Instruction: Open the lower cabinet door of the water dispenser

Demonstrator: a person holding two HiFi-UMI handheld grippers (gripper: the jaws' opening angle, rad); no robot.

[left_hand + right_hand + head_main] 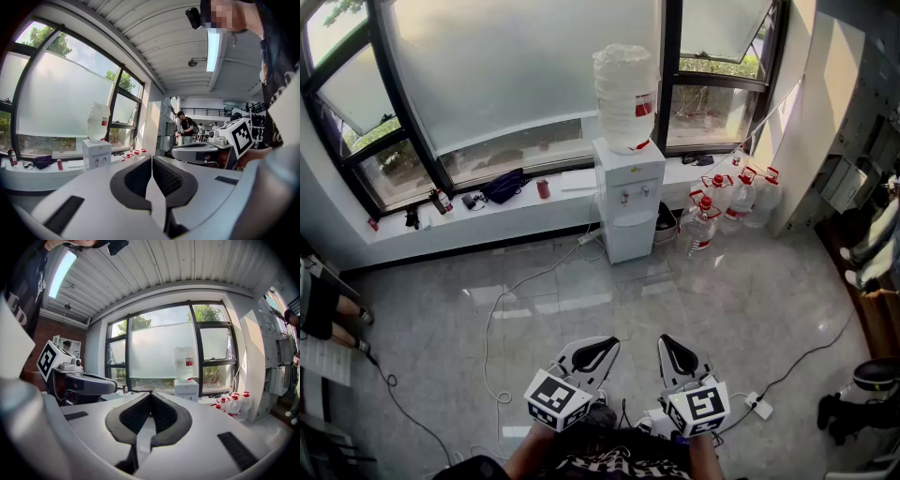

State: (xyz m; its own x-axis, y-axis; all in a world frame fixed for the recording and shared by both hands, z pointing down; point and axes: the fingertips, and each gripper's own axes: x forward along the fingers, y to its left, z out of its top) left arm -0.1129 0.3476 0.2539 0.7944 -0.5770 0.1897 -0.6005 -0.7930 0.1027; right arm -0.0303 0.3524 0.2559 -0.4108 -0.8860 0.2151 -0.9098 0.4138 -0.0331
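The water dispenser stands against the wall under the window, a little right of centre in the upper half of the head view, with a big clear bottle upside down on top. Its lower cabinet door shows as a flat white front, flush with the body and shut. Both grippers are well apart from it, at the bottom centre of the frame over the grey tiled floor.

The left gripper has its jaws pressed together with nothing between them; in its own view the two dark pads meet at the tip, and the dispenser sits small in the left half of that frame. The right gripper is just beside the left one; its jaws are likewise closed and empty, with the pads touching at the front, and the dispenser shows right of centre beyond them.

A cluster of red-capped water jugs stands on the floor just right of the dispenser; a dark bag and a red can lie on the sill to its left; a white cable runs across the floor from the dispenser toward the lower centre.
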